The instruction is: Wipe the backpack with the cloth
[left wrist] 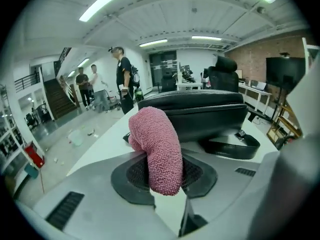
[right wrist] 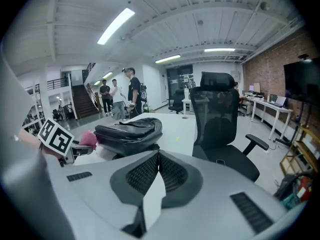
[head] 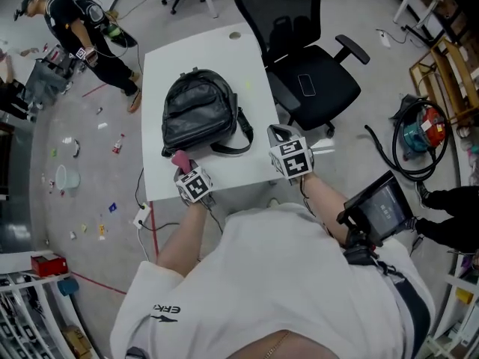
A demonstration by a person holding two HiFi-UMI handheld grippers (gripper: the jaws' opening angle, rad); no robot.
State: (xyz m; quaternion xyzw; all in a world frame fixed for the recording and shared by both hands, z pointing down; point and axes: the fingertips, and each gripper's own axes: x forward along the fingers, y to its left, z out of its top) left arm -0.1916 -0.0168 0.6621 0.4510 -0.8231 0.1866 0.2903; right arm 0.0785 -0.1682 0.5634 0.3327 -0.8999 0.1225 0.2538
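A black backpack lies flat on the white table; it also shows in the left gripper view and the right gripper view. My left gripper sits at the table's near edge, just in front of the bag, shut on a pink cloth that sticks up between its jaws. My right gripper hovers at the table's near right corner, beside the backpack's strap. Its jaws are pressed together with nothing between them.
A black office chair stands right of the table. A vacuum cleaner with hose lies on the floor at far right. A person stands at upper left, small litter scattered on the floor. A tablet hangs by my right side.
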